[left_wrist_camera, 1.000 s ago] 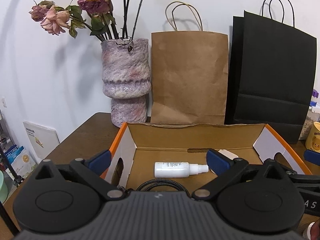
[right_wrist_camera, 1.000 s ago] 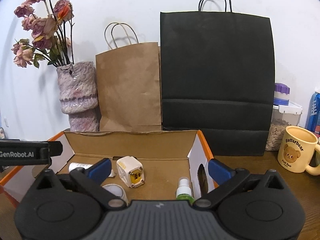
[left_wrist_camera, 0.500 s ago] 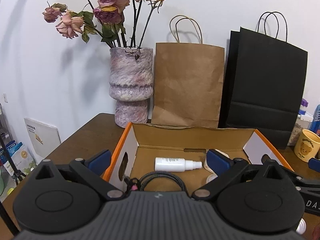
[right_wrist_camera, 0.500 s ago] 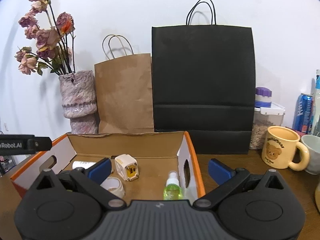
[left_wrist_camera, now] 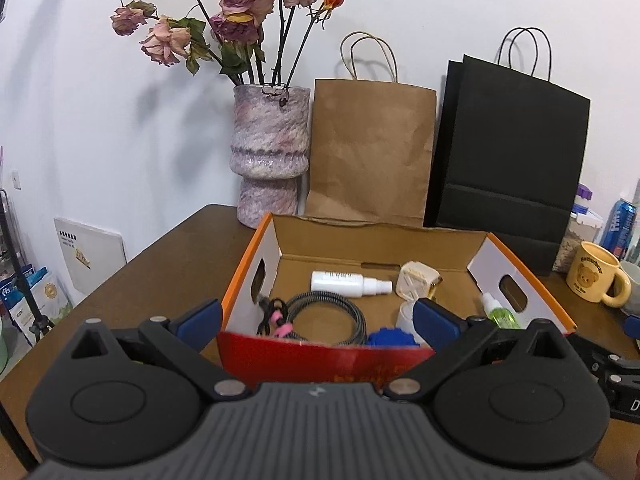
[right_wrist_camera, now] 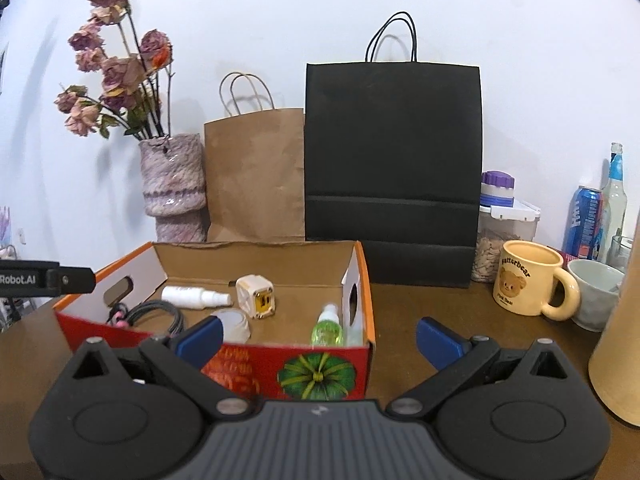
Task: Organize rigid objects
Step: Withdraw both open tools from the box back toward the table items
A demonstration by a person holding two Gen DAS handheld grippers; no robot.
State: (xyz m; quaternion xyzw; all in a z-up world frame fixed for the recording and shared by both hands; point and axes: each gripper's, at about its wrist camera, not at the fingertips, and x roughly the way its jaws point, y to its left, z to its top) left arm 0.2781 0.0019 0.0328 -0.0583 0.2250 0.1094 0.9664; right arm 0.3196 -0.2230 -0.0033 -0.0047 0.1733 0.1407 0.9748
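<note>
White wall at the back, brown wood table (left_wrist_camera: 168, 252) in front w/ an open cardboard box (left_wrist_camera: 520, 276) sitting mid-table, orange rim, red near wall. Inside the box: white spray bottle (left_wrist_camera: 348, 281) lying on its side toward the far wall, cream plug adapter (left_wrist_camera: 416, 282) just right of its nozzle, black coiled cable (left_wrist_camera: 332, 312) w/ pink ties at near left, white tape roll (right_wrist_camera: 234, 322) near the middle, blue item (left_wrist_camera: 390, 338) at the near wall (can't tell what it is), small green spray bottle (right_wrist_camera: 328, 328) upright in the near right corner by the right wall. Behind the box, left to right: mottled purple vase (left_wrist_camera: 270, 152) w/ dried roses (left_wrist_camera: 240, 12), brown paper bag (left_wrist_camera: 370, 152), black paper bag (right_wrist_camera: 392, 168), all against the wall. Right of the box: yellow bear mug (right_wrist_camera: 528, 278), grey-white cup (right_wrist_camera: 596, 292) just beyond its handle, clear jar w/ purple lid (right_wrist_camera: 498, 216), blue can (right_wrist_camera: 584, 220), glass bottle (right_wrist_camera: 614, 196); tan cylinder (right_wrist_camera: 616, 340) at the near right edge. Left gripper (left_wrist_camera: 316, 320) hovers at the near wall of the box, fingers spread wide, nothing between them. Right gripper (right_wrist_camera: 320, 340) is near the box's near right corner, fingers also wide apart, holding nothing; left one's arm shows at the left edge of the right wrist view.
</note>
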